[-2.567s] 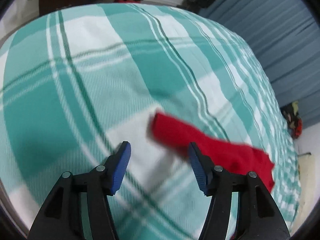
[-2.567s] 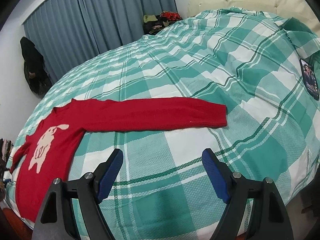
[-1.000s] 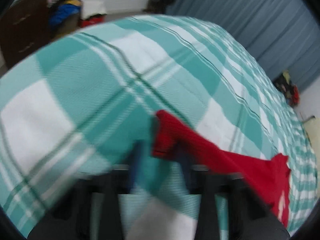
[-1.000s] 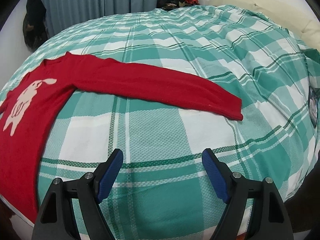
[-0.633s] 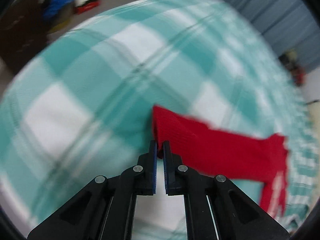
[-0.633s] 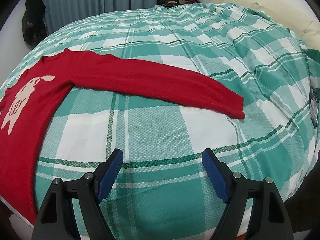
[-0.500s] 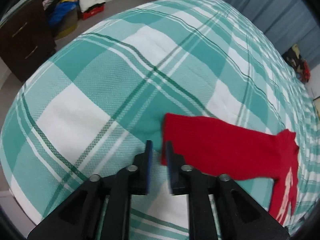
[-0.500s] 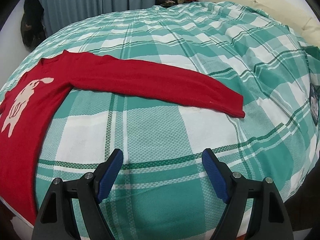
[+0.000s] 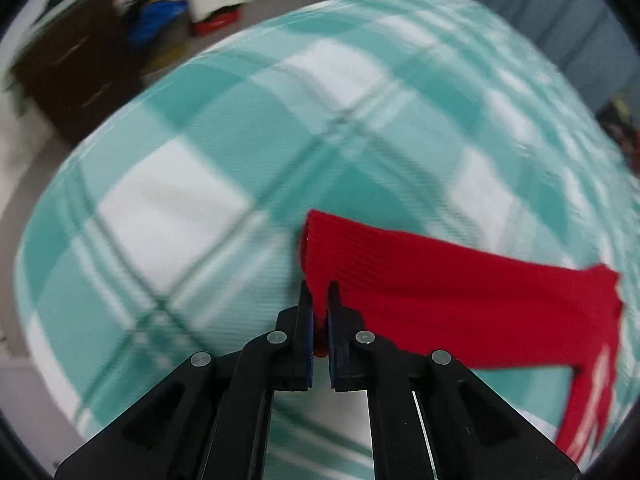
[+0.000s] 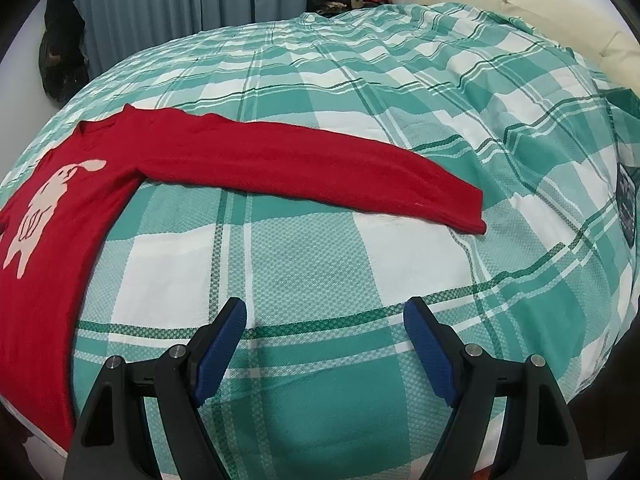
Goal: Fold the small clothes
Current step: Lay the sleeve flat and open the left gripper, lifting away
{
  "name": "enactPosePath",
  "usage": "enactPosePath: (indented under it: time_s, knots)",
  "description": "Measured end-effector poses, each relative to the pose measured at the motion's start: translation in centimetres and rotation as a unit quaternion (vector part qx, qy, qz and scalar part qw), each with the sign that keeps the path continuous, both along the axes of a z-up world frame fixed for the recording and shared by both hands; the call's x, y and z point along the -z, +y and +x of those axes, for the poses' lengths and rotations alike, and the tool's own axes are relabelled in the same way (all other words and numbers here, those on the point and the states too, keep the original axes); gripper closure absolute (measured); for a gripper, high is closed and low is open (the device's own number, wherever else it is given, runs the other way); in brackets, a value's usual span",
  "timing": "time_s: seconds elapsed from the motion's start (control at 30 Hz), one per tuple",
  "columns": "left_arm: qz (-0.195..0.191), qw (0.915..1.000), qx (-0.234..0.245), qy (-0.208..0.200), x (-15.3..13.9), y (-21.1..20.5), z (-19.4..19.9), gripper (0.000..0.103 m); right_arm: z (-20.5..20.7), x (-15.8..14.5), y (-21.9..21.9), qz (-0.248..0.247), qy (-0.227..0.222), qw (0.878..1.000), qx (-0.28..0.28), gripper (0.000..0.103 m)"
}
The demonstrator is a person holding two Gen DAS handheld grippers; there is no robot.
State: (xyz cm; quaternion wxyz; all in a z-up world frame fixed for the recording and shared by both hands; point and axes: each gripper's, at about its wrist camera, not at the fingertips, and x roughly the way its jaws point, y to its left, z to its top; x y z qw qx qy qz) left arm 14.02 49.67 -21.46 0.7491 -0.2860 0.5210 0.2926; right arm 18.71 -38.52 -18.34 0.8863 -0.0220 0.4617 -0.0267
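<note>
The red sweater (image 10: 208, 160) lies spread flat on the green-and-white checked bedspread (image 10: 360, 264), its body with the pale animal print at the left of the right wrist view and one long sleeve (image 10: 320, 168) stretched out to the right, cuff flat and untouched. Nothing looks folded yet, so I'd say the job is barely begun. The left gripper (image 9: 319, 312) has its fingers pinched close together on the cuff of the other sleeve (image 9: 420, 272), red knit caught between the blue pads, and that cuff end looks drawn up a little off the bedspread, though this view is blurred and I can't be sure how high. The right gripper (image 10: 325, 320) hangs over bare bedspread at the near edge of the bed, fingers spread wide and holding nothing, well short of the long sleeve. What remains, by my reckoning, is nearly everything: carry the held sleeve across the body, bring the other sleeve in likewise, then double the body over. A dark dresser (image 9: 76, 80) and blue curtains (image 10: 160, 4) stand beyond the bed.
</note>
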Motion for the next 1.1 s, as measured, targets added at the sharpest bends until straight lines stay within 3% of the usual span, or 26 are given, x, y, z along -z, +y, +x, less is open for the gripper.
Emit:
enactPosePath:
  time_s: [0.07,0.2,0.4,0.47,0.53,0.6,0.7,0.8,0.9,1.0,1.1]
  knots:
    - [-0.012,0.9998,-0.014,0.002,1.2,0.3,-0.1,0.100,0.4,0.3,-0.1,0.004,0.006,1.000,0.002,0.023]
    - [0.040,0.9986,-0.002,0.034,1.8,-1.2,0.9,0.100,0.1,0.3,-0.1,0.006,0.005,1.000,0.003,0.023]
    - [0.054,0.9969,-0.006,0.057,2.2,-1.4,2.1,0.093,-0.2,-0.2,-1.5,0.034,-0.008,0.999,0.030,0.023]
    - [0.056,0.9974,-0.004,0.047,1.6,-1.8,1.8,0.080,-0.1,-0.2,-1.8,0.041,-0.008,0.998,0.037,0.023]
    - [0.058,0.9973,-0.017,0.042,0.4,-2.1,-0.2,0.024,-0.1,-0.3,-1.8,0.044,-0.009,0.998,0.037,0.020]
    - [0.078,0.9959,-0.039,0.024,-1.2,-2.6,-2.3,0.020,-0.3,-0.4,-1.8,0.036,-0.013,0.999,0.039,0.010]
    - [0.074,0.9968,-0.031,-0.009,-3.1,-5.2,-5.3,0.020,-0.5,-0.8,-1.2,0.025,-0.024,0.999,0.027,0.008]
    - [0.070,0.9964,0.023,-0.043,-5.2,-9.9,-6.9,0.020,-0.8,-0.8,0.6,0.001,-0.028,1.000,-0.008,0.008]
    - [0.066,0.9903,0.097,-0.074,-6.6,-16.8,-7.4,0.020,-1.9,-1.4,3.4,-0.025,-0.045,0.997,-0.062,0.008]
    - [0.060,0.9773,0.172,-0.108,-7.7,-24.5,-8.4,0.020,-3.7,-2.2,6.5,0.008,-0.061,0.993,-0.104,0.008]
    - [0.052,0.9571,0.246,-0.145,-8.1,-33.0,-8.8,0.020,-5.3,-2.6,10.4,0.073,-0.057,0.983,-0.157,0.008]
